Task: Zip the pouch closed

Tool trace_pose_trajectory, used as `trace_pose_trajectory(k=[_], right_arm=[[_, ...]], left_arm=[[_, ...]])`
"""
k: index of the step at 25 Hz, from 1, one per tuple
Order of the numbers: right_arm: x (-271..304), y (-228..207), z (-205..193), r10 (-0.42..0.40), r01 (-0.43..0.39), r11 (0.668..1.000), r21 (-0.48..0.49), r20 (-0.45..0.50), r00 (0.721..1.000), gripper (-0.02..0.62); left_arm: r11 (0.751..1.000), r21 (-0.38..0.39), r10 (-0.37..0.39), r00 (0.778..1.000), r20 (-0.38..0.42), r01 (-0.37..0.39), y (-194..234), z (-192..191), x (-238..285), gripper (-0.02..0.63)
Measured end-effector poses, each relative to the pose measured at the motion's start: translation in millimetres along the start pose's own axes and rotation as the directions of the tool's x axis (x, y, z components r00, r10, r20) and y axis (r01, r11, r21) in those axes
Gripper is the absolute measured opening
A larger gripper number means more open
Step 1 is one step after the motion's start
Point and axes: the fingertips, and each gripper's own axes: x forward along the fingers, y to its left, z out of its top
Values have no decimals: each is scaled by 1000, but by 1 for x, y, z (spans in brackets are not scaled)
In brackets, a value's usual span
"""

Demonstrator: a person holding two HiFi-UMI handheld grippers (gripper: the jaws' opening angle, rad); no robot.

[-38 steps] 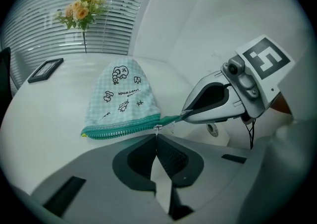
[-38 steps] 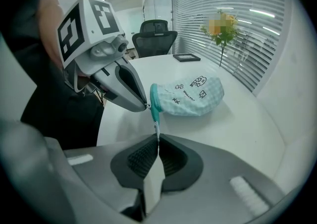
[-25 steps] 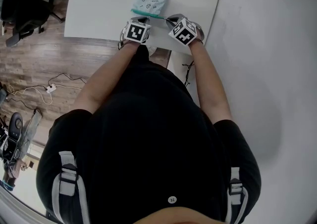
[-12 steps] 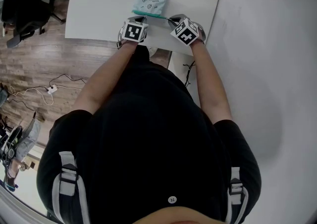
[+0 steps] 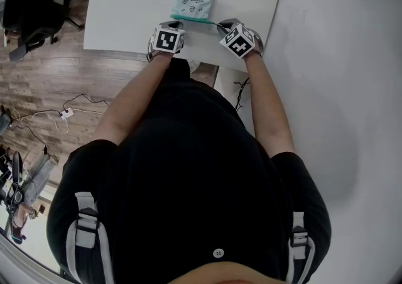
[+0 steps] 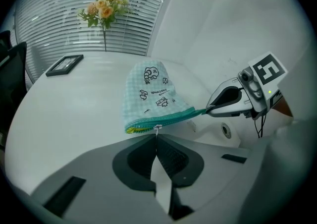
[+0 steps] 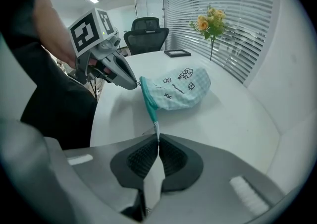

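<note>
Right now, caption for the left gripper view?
Left tool pinches the zipper pull on the pouch; right tool grips its far end.

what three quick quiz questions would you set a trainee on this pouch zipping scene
1. True or false: the left gripper is shut on the zipper pull of the checked pouch.
2. The right gripper pinches: A) the end of the pouch's teal zipper edge; B) a flower stem; C) nothing.
3. What lies flat on the white table near the flowers?
Key: 1 true; 2 A; 3 a picture frame.
</note>
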Motion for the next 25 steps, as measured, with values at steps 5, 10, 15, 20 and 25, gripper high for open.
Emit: trace_pose_trajectory(k=[5,10,15,20,25], right_arm=[[1,-3,2,-4,4,1000,1,-9,1000,15],[-1,-5,-3,-16,16,1000,19,-18,1000,15],[0,-5,-5,-14,15,1000,18,-23,1000,15],[2,-2,-8,-14,14,1000,26,-27,1000,15],[5,3,-12,-4,4,1000,6,-43,999,20]], left_arm=[[1000,-7,7,1000,-4,-7,9,1,-2,9],[999,-28,22,1000,-7,-23,24,-4,-6,9],[1000,-18,25,1000,-15,-26,25,-4,-7,11],[1000,-13,19,1000,-19,-19,25,-7,-6,11],[1000,4,-6,999,-48,6,22,-12,-4,11]])
